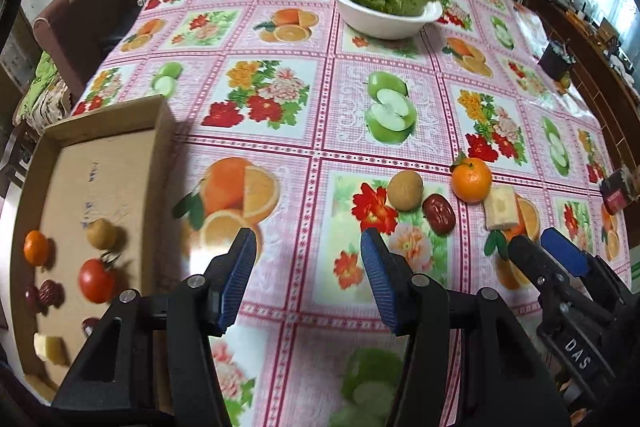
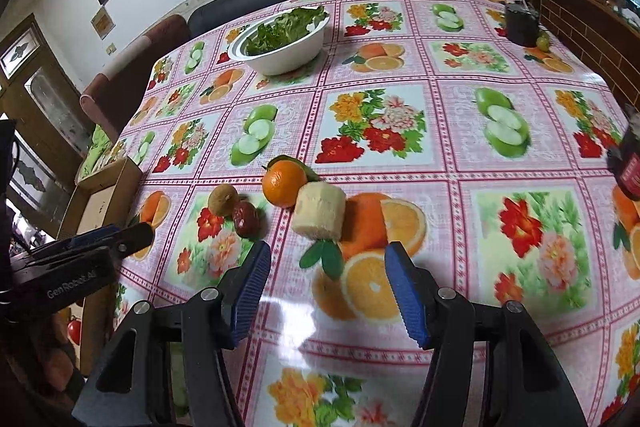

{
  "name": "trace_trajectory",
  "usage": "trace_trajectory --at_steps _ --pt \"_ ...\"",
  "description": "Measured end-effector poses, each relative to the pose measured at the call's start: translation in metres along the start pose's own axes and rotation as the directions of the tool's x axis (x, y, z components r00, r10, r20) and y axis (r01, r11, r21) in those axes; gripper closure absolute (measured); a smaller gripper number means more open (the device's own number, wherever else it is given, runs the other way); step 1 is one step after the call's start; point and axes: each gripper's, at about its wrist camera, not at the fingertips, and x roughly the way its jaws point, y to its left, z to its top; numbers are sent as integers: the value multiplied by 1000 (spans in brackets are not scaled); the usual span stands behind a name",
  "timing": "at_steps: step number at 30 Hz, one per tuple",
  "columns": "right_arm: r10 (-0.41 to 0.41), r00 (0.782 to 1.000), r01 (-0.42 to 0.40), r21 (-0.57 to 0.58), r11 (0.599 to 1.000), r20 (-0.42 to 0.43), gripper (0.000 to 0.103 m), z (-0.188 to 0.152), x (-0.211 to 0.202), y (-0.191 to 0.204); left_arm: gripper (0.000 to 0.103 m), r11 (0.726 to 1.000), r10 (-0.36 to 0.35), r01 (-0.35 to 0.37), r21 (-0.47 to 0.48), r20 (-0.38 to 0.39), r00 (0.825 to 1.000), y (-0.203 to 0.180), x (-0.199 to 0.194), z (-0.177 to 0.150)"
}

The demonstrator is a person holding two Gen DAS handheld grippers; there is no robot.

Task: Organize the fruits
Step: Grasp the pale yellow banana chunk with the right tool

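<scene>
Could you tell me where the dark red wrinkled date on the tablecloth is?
In the left wrist view, the dark red wrinkled date lies right of centre, beside the brown round kiwi.

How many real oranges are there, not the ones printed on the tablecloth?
2. One orange sits on the table beside the banana piece; a smaller orange lies in the cardboard box. None seem hidden.

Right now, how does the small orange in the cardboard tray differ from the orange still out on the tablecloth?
The orange in the tray lies inside the cardboard tray near a tomato; the orange on the tablecloth sits on the bare cloth, touching a pale cut fruit piece. The tablecloth orange carries a green leaf at its stem; none shows on the tray one. The tray orange also looks smaller in the left wrist view. Both are round and bright orange.
</scene>
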Motion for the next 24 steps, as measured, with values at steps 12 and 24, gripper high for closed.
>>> trace_trajectory --at_steps 12,24 --pt "-6 999 5 -21 1000 -41 52 14 36 3 50 998 -58 59 14 -47 997 -22 36 21" --pt "19 999 -19 -1 1000 -41 58 21 41 -1 50 992 -116 118 42 -56 992 -39 46 38"
